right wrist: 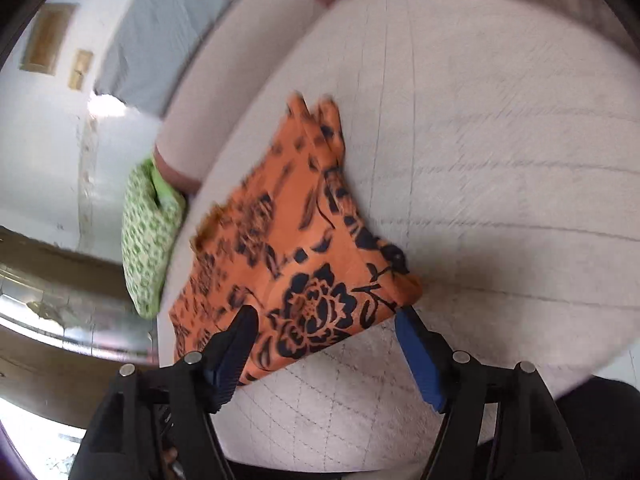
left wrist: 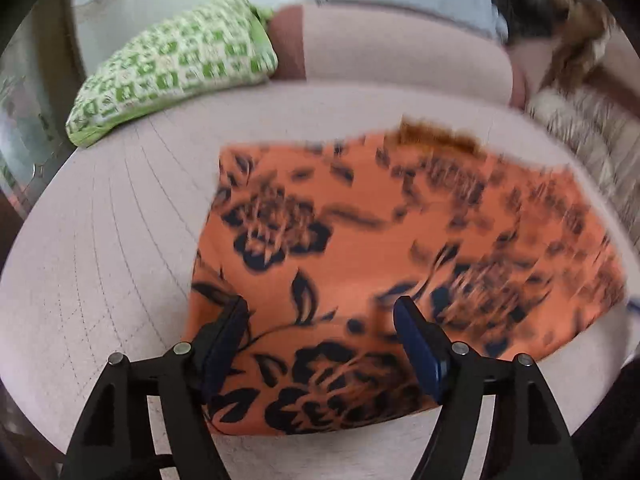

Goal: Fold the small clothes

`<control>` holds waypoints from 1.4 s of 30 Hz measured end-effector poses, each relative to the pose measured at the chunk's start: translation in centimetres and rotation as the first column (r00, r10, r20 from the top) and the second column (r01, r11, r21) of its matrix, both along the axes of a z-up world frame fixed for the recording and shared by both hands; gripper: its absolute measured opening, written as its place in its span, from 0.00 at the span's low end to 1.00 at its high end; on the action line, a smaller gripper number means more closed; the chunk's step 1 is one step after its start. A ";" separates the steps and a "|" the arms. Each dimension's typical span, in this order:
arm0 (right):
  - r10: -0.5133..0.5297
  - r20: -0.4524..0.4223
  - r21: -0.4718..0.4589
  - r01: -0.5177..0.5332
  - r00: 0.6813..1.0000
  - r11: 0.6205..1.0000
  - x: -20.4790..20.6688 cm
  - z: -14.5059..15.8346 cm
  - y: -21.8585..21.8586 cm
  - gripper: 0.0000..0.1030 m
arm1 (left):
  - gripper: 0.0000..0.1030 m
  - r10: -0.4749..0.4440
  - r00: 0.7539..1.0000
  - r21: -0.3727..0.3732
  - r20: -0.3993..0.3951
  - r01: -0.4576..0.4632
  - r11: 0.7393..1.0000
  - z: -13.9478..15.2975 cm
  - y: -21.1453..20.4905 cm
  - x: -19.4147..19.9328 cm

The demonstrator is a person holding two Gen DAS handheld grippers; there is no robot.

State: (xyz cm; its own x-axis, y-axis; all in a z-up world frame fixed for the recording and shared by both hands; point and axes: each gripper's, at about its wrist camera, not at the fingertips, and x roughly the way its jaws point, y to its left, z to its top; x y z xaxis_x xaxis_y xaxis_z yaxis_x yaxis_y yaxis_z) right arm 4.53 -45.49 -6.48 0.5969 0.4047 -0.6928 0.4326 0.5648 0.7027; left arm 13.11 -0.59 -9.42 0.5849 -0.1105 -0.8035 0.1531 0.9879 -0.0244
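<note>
Below, we see the orange floral garment (left wrist: 360, 248) lying on the quilted bed (left wrist: 100, 240); our left claw (left wrist: 320, 344) and right claw (right wrist: 324, 344) gape wide over its near edge, bare quilt alongside.

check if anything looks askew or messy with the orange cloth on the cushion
The orange floral cloth is folded unevenly: in the right wrist view its far end tapers to a skewed point and a frayed edge sticks out. Nothing looks spilled or torn.

Both wrist cameras look down close over the bed (left wrist: 100, 240); each sees the orange cloth (left wrist: 360, 232) centrally, the green pillow (left wrist: 172, 68) toward ten o'clock.
</note>
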 end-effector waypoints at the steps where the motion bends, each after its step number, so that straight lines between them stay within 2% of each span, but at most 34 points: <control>1: -0.012 -0.008 0.016 0.013 1.000 1.000 -0.6 -0.2 -0.3 0.72 | 0.74 0.001 1.000 -0.026 0.015 0.000 1.000 0.8 -0.3 0.0; 4: -0.041 -0.018 0.101 0.043 0.999 0.994 -0.8 -1.6 -0.4 0.72 | 0.74 -0.016 0.999 -0.058 0.036 0.018 0.998 1.7 -2.0 0.5; 9: -0.143 -0.023 0.179 0.144 0.990 0.973 0.0 -3.2 -1.5 0.72 | 0.74 -0.053 0.999 -0.118 -0.008 0.051 0.992 0.9 -6.2 1.2; 13: -0.221 -0.040 0.182 0.224 0.975 0.957 0.4 -3.8 -1.9 0.70 | 0.74 -0.070 0.996 -0.110 -0.046 0.064 0.992 -0.7 -8.9 1.6; 14: -0.221 -0.046 0.171 0.225 0.974 0.959 0.5 -3.8 -1.9 0.66 | 0.74 -0.076 0.996 -0.102 -0.056 0.070 0.992 -1.0 -9.5 1.8; 15: -0.219 -0.050 0.162 0.224 0.974 0.961 0.7 -3.9 -2.0 0.50 | 0.74 -0.080 0.995 -0.095 -0.057 0.074 0.993 -1.3 -9.9 1.8; 17: -0.186 -0.058 0.171 0.194 0.981 0.966 1.3 -4.4 -2.0 0.11 | 0.74 -0.090 0.995 -0.070 -0.053 0.086 0.994 -1.4 -10.7 1.8; 21: -0.140 0.031 -0.002 0.140 0.990 0.990 1.0 -0.7 -1.4 0.10 | 0.74 -0.100 0.995 -0.055 0.010 0.100 0.993 0.1 -11.3 1.8; 23: -0.110 0.027 -0.082 0.112 0.994 0.990 0.8 -0.1 -1.0 0.10 | 0.74 -0.099 0.995 -0.065 0.018 0.100 0.993 0.3 -11.6 1.9; 24: -0.089 -0.031 -0.096 0.085 0.996 0.992 1.2 -1.3 -0.7 0.15 | 0.74 -0.107 0.994 -0.062 -0.006 0.107 0.992 -0.3 -12.0 2.2; 25: -0.060 -0.112 -0.050 0.055 0.992 0.997 1.6 -3.3 -0.7 0.17 | 0.74 -0.118 0.992 -0.041 -0.037 0.117 0.992 -1.2 -12.5 2.5; 26: -0.087 -0.080 0.003 0.088 0.993 0.996 1.0 -3.5 -1.4 0.18 | 0.74 -0.134 0.988 0.011 -0.081 0.135 0.991 -2.6 -13.1 2.7; 28: -0.085 -0.058 -0.040 0.083 0.995 0.996 0.7 -1.7 -2.4 0.31 | 0.74 -0.143 0.989 0.024 -0.041 0.144 0.989 -2.6 -13.3 2.4; 30: -0.105 0.016 -0.098 0.106 0.994 0.990 0.4 0.8 -3.6 0.74 | 0.74 -0.147 0.988 0.027 -0.038 0.148 0.989 -2.6 -13.3 2.3; 31: -0.098 0.052 -0.118 0.104 0.994 0.988 0.8 1.7 -4.1 0.76 | 0.74 -0.149 0.988 0.024 -0.037 0.150 0.988 -2.6 -13.3 2.3; 33: -0.021 0.082 -0.144 0.033 0.996 0.989 3.4 2.7 -5.0 0.76 | 0.75 -0.149 0.988 0.019 -0.039 0.150 0.988 -2.6 -13.2 2.4; 35: 0.049 0.092 -0.100 -0.040 0.995 0.994 7.3 2.1 -5.9 0.76 | 0.75 -0.147 0.989 0.024 -0.033 0.148 0.989 -2.7 -13.3 2.4; 36: 0.080 0.078 -0.082 -0.074 0.994 0.994 9.4 1.3 -6.2 0.76 | 0.75 -0.148 0.989 0.029 -0.030 0.149 0.988 -2.6 -13.5 2.5; 37: 0.114 0.028 -0.099 -0.110 0.993 0.989 12.4 0.1 -6.4 0.76 | 0.76 -0.147 0.989 0.032 -0.025 0.148 0.988 -2.7 -13.5 2.4; 38: 0.135 0.018 -0.104 -0.132 0.991 0.986 13.5 -0.6 -6.1 0.76 | 0.76 -0.147 0.989 0.034 -0.022 0.148 0.988 -2.7 -13.5 2.2; 39: 0.195 -0.022 -0.068 -0.196 0.981 0.978 16.1 -2.3 -5.8 0.76 | 0.76 -0.151 0.988 0.034 -0.021 0.152 0.988 -2.9 -13.5 2.2; 40: 0.204 -0.057 -0.060 -0.207 0.977 0.977 17.4 -3.4 -5.5 0.74 | 0.76 -0.152 0.988 0.030 -0.021 0.153 0.988 -2.9 -13.4 2.2; 41: 0.205 -0.066 -0.064 -0.209 0.977 0.976 18.1 -3.7 -5.2 0.70 | 0.76 -0.154 0.988 0.023 -0.023 0.155 0.988 -2.9 -13.3 2.2; 42: 0.234 -0.071 -0.080 -0.239 0.970 0.968 19.0 -4.0 -4.6 0.47 | 0.76 -0.156 0.987 0.018 -0.026 0.156 0.988 -2.9 -13.2 2.2</control>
State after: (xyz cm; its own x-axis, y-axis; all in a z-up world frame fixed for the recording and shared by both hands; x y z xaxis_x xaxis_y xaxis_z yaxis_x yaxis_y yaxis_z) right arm 23.50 -50.13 -10.44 0.4473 0.4657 -0.7636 0.3198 0.7140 0.6228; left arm 15.34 -13.76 -12.32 0.5422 -0.1822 -0.8203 0.3048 0.9524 -0.0101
